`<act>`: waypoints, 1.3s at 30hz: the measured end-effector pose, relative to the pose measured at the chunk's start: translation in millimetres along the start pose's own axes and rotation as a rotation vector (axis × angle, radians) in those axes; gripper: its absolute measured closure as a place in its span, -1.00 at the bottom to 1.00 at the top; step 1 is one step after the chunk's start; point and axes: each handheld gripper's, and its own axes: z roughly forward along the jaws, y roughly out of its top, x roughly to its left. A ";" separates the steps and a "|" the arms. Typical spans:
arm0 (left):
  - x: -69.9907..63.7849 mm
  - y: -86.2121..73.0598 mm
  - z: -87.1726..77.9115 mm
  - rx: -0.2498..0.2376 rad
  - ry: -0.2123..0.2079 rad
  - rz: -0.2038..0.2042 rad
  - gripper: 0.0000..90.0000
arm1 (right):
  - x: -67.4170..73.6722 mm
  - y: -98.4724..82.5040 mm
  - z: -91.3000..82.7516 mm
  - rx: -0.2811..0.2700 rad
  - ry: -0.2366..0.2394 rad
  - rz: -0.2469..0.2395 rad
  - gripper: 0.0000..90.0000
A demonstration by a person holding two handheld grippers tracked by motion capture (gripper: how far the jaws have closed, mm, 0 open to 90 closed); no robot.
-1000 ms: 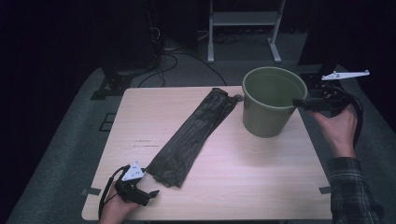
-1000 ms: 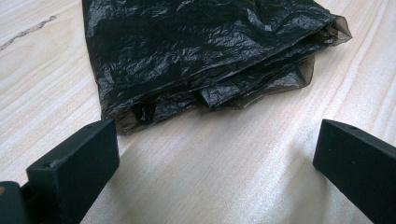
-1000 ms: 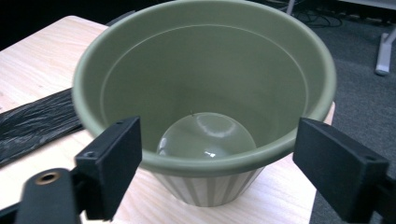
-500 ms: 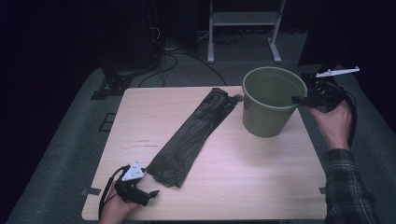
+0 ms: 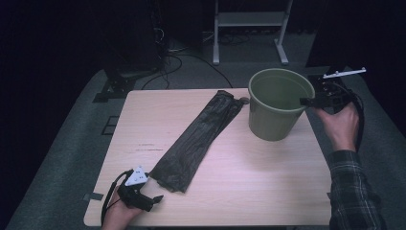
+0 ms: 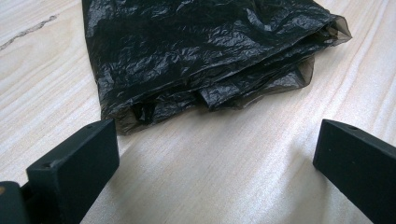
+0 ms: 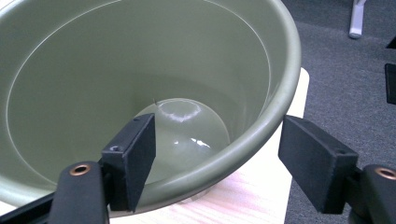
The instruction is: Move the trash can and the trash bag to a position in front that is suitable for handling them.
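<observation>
An olive-green bucket [image 5: 275, 112] stands upright and empty at the table's far right. My right gripper [image 5: 306, 101] is at its right rim. In the right gripper view one jaw is inside the bucket [image 7: 140, 70] and the other outside. The rim runs between the jaws, which have just been closing, with gaps still showing at the pads. A folded black plastic bag [image 5: 198, 139] lies diagonally across the table. My left gripper [image 5: 154, 199] rests open at the near-left corner, its jaws just short of the bag's [image 6: 205, 51] near end.
The light wooden table [image 5: 249, 191] has bare room at the front right and far left. Beyond it, on dark carpet, are a white frame's legs [image 5: 249, 28], loose cables [image 5: 177, 52] and a dark stand base [image 5: 119, 84].
The right gripper has shifted left and slightly down, up to the bucket's rim, and its jaws have narrowed. The left gripper and the bag have stayed put.
</observation>
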 end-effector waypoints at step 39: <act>-1.2 0.0 -0.1 0.000 -0.002 0.001 -1.00 | 35.0 14.3 9.5 0.035 0.096 -0.102 0.78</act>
